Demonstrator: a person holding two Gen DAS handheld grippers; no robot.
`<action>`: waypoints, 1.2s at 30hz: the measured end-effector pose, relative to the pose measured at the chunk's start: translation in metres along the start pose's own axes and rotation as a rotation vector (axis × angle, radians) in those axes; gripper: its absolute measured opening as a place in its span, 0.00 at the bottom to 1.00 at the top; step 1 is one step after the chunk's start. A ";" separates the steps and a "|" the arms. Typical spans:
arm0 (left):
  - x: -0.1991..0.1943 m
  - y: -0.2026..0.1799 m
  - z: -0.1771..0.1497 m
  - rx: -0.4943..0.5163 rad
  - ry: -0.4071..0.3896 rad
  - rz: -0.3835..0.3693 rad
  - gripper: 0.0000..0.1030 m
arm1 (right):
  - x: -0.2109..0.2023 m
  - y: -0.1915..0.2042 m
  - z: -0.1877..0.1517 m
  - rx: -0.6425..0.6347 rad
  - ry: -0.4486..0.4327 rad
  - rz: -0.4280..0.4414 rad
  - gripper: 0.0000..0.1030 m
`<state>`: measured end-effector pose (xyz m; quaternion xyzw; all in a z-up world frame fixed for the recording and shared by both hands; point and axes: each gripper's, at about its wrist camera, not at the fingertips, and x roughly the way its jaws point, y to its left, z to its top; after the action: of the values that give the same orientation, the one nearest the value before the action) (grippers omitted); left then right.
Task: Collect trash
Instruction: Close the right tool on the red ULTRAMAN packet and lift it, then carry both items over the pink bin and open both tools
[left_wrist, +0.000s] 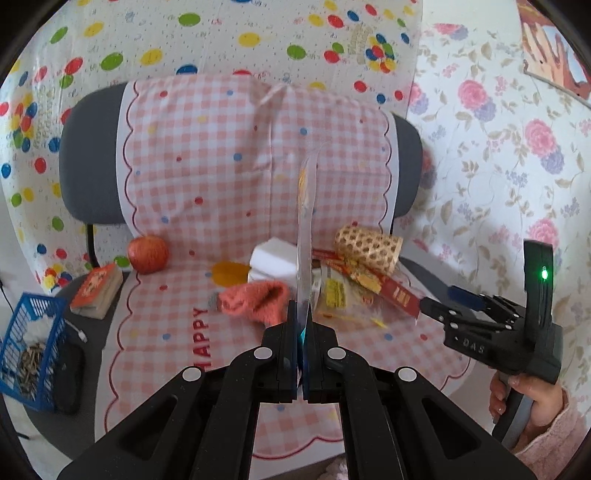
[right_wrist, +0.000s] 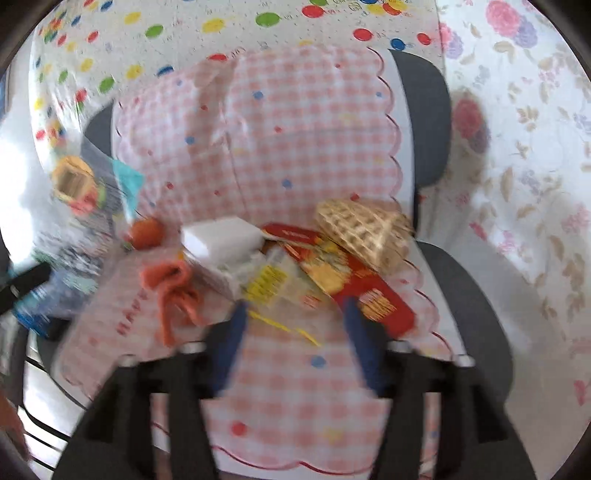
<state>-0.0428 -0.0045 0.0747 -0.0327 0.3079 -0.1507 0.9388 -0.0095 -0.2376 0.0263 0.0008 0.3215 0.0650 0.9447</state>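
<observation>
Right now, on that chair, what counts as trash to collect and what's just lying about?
Trash:
clear wrapper in left gripper
red packet
clear yellow-print wrapper
crushed paper cup

Lying about, I'd judge:
apple
orange sock
white block
book

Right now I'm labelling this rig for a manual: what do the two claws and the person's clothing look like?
Both are black plastic with silver pivot pins and blue finger pads. The right claw carries an upright black block with a green light, white lettering on its body and a grey handle. The left claw shows angular linkage arms. A fuzzy pink sleeve covers the wrist.
</observation>
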 end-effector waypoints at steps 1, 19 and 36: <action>0.003 0.001 -0.002 -0.002 0.007 -0.001 0.02 | 0.001 -0.003 -0.008 -0.023 0.007 -0.020 0.59; 0.082 0.000 0.010 -0.008 0.077 -0.027 0.02 | 0.111 -0.016 -0.022 -0.303 0.181 -0.204 0.36; 0.014 -0.017 -0.003 0.010 0.021 -0.050 0.02 | -0.008 -0.032 0.005 -0.002 0.041 -0.014 0.01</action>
<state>-0.0385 -0.0252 0.0670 -0.0341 0.3160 -0.1761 0.9317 -0.0086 -0.2701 0.0341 -0.0037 0.3406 0.0589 0.9383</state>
